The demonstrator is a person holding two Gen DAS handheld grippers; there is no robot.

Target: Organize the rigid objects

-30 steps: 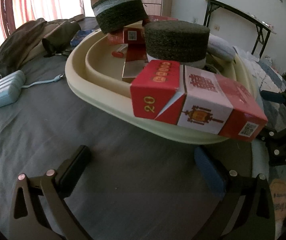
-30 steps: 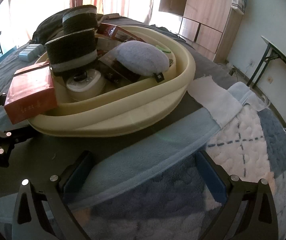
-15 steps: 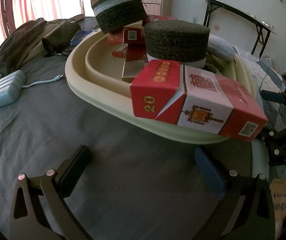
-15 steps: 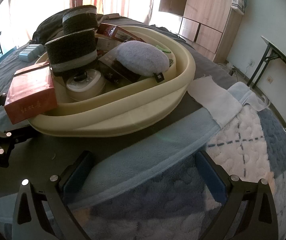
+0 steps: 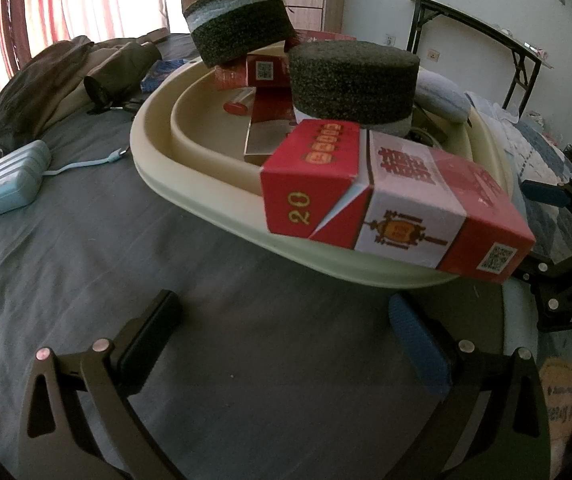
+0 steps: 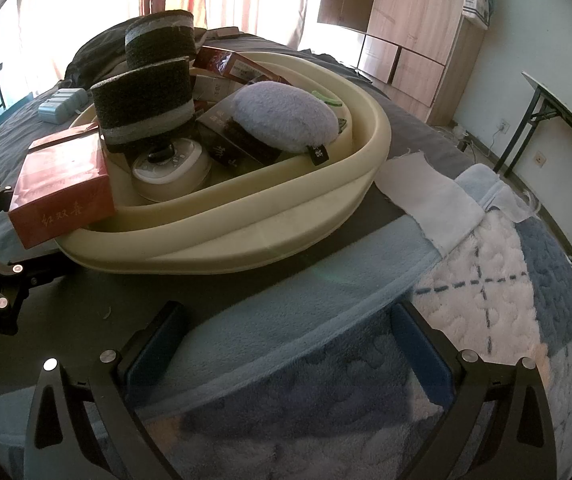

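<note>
A cream oval tray sits on the bed, full of objects. A red and white box rests on its near rim. Two dark foam cylinders stand in it, also in the right wrist view. A grey plush pad, a white round device and more red boxes lie inside. My left gripper is open and empty above the grey sheet, short of the tray. My right gripper is open and empty over the blue blanket.
A light blue case with a cord lies left on the grey sheet. Dark bags lie behind it. A white cloth lies right of the tray. A folding table and a wardrobe stand beyond.
</note>
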